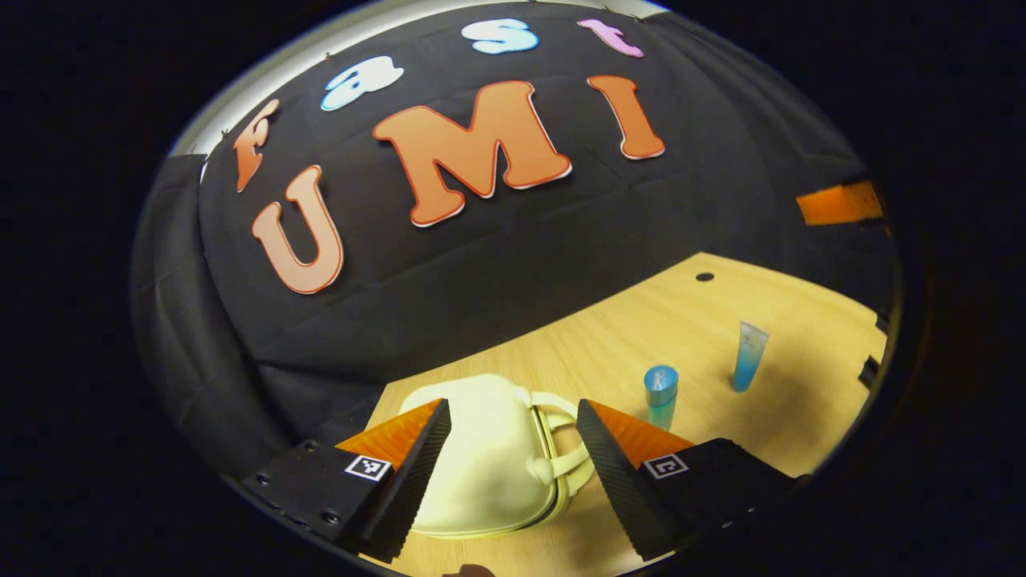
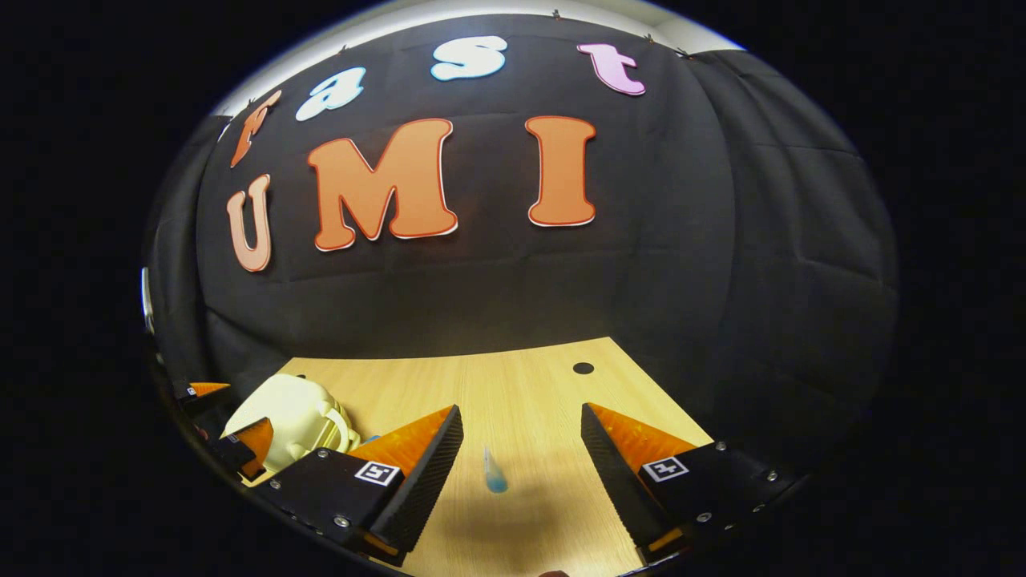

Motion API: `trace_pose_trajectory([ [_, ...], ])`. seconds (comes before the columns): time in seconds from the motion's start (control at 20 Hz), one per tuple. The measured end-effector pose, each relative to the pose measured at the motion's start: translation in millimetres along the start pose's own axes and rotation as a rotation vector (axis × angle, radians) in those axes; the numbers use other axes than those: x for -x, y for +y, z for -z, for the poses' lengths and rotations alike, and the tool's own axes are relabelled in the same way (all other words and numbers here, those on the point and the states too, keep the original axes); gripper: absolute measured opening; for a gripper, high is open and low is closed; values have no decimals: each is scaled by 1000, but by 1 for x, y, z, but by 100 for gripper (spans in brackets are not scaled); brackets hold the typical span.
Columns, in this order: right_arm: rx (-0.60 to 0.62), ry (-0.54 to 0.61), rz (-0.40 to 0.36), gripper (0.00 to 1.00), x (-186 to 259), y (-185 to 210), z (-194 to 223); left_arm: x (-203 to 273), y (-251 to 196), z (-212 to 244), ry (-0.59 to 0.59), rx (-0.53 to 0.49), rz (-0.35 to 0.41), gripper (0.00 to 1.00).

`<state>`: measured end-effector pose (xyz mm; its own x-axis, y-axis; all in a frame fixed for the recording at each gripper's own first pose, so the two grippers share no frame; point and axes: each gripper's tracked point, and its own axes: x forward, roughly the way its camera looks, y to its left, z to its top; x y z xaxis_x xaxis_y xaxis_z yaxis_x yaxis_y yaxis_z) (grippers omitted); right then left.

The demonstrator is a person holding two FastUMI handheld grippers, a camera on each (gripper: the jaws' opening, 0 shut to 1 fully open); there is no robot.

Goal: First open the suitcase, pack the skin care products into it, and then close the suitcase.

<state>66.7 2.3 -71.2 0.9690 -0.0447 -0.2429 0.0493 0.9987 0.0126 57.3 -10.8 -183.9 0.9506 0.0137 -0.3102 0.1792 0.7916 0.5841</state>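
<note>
A small cream suitcase (image 1: 481,465) lies closed on the wooden table (image 1: 681,320), its handle toward the right. My left gripper (image 1: 513,421) hangs open just above it, one finger on either side. Right of the case stand a blue-capped bottle (image 1: 661,394) and a clear tube with blue liquid (image 1: 749,357). In the right gripper view my right gripper (image 2: 521,433) is open over the table, and the blue tube (image 2: 494,473) stands between and beyond its fingers. The suitcase (image 2: 292,421) sits at the left there, with the left gripper (image 2: 228,421) over it.
A dark round hole (image 2: 583,368) marks the table near its far edge. Black cloth walls close the booth behind and to the sides. An orange block (image 1: 840,203) shows at the far right of the left gripper view.
</note>
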Motion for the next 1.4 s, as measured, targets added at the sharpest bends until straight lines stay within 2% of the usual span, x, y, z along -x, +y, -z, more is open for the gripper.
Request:
trace_pose_trajectory([
  [0.3,-5,52,27,94,-12,-9,15,-30,-28,40,70,-213,37,98],
  [0.55,-37,94,68,94,-25,-25,29,-48,-49,64,135,-350,90,98],
  [0.7,-63,115,86,94,-33,-35,34,-59,-56,80,172,-433,95,98],
  [0.8,-62,118,97,94,-37,-40,35,-65,-62,89,192,-455,113,98],
  [1.0,-64,136,93,94,-43,-40,40,-83,-61,97,224,-532,99,98],
  [1.2,-83,159,97,94,-45,-43,46,-100,-72,99,246,-569,131,97],
  [1.25,-82,158,98,94,-46,-44,46,-101,-77,104,269,-558,147,93],
  [1.3,-82,158,102,94,-46,-45,45,-102,-78,109,284,-557,152,75],
  [1.35,-80,157,103,94,-47,-45,45,-105,-78,112,304,-559,146,65],
  [1.4,-78,155,106,94,-47,-46,44,-109,-79,115,310,-566,152,34],
])
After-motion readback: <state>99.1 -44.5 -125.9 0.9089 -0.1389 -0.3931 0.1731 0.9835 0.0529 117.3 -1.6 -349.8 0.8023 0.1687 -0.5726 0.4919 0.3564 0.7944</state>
